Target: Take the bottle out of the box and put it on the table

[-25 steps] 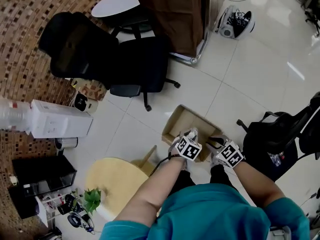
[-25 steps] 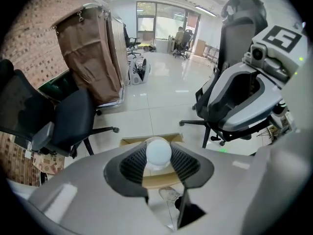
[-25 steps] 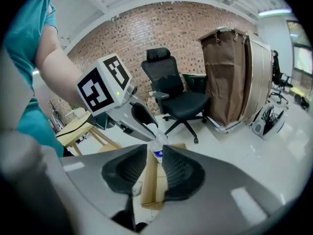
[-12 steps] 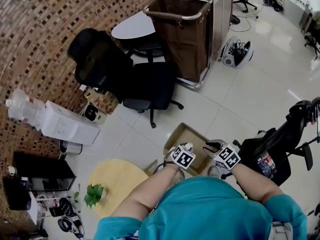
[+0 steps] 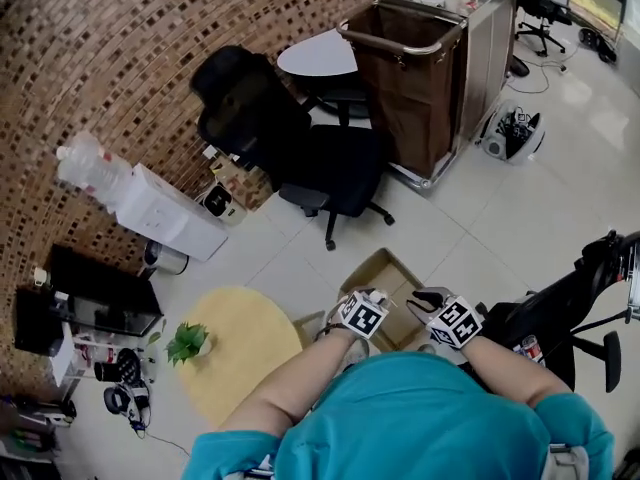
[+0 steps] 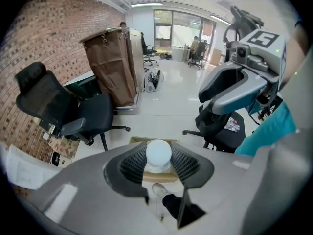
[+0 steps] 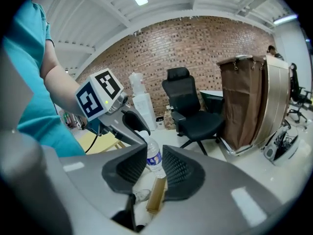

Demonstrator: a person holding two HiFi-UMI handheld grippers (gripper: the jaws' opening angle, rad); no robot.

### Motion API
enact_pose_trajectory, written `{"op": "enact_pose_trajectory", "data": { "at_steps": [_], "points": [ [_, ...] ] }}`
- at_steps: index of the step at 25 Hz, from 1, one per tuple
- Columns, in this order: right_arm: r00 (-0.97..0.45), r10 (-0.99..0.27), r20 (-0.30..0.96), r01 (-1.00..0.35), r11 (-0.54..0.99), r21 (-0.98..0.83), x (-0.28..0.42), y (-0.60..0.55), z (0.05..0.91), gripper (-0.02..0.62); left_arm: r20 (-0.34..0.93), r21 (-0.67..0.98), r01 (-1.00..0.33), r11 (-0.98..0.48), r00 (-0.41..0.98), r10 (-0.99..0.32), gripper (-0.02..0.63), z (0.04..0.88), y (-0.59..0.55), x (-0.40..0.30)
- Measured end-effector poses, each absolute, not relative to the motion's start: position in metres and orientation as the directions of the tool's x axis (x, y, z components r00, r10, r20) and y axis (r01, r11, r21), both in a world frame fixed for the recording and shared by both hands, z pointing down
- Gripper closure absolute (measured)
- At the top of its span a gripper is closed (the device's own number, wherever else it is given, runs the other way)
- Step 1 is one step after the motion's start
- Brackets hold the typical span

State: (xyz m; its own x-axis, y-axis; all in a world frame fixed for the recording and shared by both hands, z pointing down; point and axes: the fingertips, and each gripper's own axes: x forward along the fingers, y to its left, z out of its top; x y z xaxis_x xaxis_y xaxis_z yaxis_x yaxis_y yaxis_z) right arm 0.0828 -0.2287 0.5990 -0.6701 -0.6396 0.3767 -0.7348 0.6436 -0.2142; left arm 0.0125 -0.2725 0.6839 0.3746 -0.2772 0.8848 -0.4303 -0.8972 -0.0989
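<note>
A clear water bottle with a white cap [image 6: 159,153] and a blue label [image 7: 154,158] hangs in the air, with my left gripper [image 5: 372,300] shut on it near the top. Below it on the floor stands the cardboard box [image 5: 385,273], flaps open; its edge [image 6: 152,140] shows behind the cap. My right gripper [image 5: 424,296] hovers just to the right of the bottle, jaws slightly apart, holding nothing; the bottle shows through their gap. The round yellow table [image 5: 245,358] stands to the left of the box.
A small green plant [image 5: 188,340] stands on the table's left side. A black office chair [image 5: 320,163], a brown cart bin [image 5: 410,68] and a water dispenser [image 5: 150,208] line the brick wall. Another black chair [image 5: 560,313] is close on the right.
Both grippers have risen well above the box, and the left one still carries the bottle. The head view has swung up, showing more of the wall and table.
</note>
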Motion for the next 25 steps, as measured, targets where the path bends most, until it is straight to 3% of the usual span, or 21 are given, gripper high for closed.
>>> {"op": "enact_pose_trajectory", "data": {
  "at_steps": [11, 25],
  "points": [
    [-0.786, -0.503, 0.36, -0.595, 0.775, -0.215, 0.022, -0.23, 0.579, 0.5, 0.856, -0.094, -0.612, -0.786, 0.354, -0.378, 0.455, 0.635, -0.259, -0.053],
    [-0.802, -0.514, 0.303, -0.575, 0.802, -0.161, -0.116, -0.222, 0.541, 0.5, 0.79, -0.1, -0.577, -0.811, 0.45, -0.417, 0.456, 0.575, -0.19, -0.165]
  ]
}}
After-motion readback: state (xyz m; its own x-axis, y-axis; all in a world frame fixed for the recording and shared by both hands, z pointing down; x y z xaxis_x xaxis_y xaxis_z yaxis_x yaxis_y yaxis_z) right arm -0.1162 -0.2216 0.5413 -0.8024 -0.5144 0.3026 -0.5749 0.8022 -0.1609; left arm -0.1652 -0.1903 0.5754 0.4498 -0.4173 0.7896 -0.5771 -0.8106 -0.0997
